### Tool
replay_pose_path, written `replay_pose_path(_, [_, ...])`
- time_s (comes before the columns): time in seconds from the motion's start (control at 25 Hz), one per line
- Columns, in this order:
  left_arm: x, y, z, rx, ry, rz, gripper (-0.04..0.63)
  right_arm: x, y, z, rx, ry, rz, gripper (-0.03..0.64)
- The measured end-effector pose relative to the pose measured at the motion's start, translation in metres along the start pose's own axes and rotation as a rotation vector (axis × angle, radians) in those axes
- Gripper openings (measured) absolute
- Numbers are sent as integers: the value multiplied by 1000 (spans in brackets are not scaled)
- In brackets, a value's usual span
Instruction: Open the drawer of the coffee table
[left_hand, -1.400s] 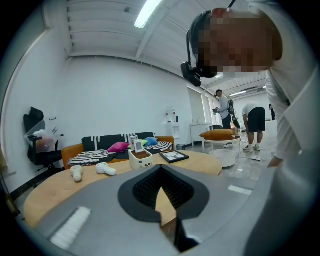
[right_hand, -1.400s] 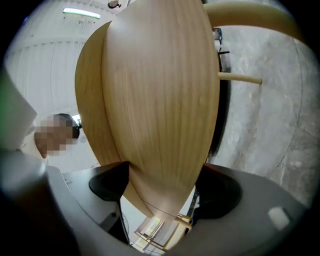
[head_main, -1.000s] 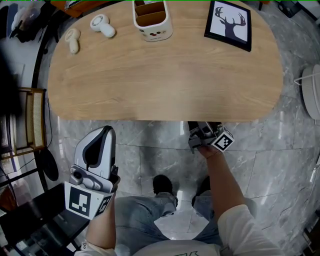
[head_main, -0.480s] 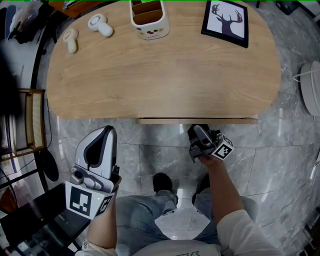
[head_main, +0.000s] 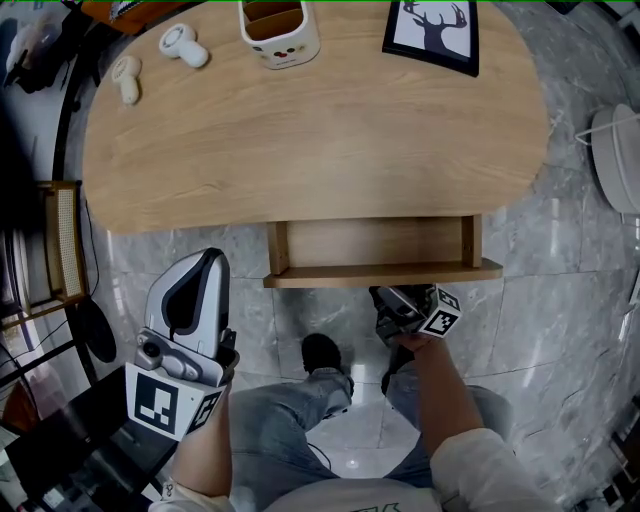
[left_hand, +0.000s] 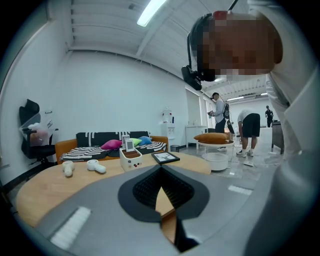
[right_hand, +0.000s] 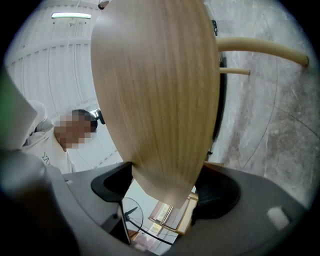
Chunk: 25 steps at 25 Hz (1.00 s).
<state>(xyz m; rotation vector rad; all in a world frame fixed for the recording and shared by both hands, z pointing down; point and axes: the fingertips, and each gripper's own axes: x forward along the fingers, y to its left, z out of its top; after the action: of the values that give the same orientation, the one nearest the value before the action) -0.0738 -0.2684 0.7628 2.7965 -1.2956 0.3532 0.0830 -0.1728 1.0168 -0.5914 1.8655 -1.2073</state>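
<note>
Sliding out from under the near edge of the coffee table (head_main: 300, 130), the drawer (head_main: 375, 243) now stands well open where a second ago only the tabletop's edge showed, so the task looks close to done. The right gripper (head_main: 392, 297), just off that near edge, has its jaws clamped on the drawer front (right_hand: 159, 100), one pad on each face of the panel. The left gripper (head_main: 207, 262) hangs clear of the table, jaws closed on nothing.

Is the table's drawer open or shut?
Open. The light wooden drawer juts out from under the oval wooden tabletop, its bare inside showing.
</note>
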Motion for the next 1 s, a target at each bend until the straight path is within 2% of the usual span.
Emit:
replay_pose_path(0.36, [-8, -22, 9, -14, 7, -33, -1, -22, 17, -19, 29, 45, -16, 388])
replay_pose_path(0.56, [-21, -27, 8, -32, 42, -55, -2, -23, 15, -21, 36, 73, -32, 391])
replay_pose_path(0.84, [-28, -20, 17, -29, 55, -43, -2, -46, -1, -34, 72, 96, -179, 389])
replay_pose_path(1.0, [-31, -15, 23, -35, 63, -46, -2, -51, 1, -46, 80, 154, -224, 382])
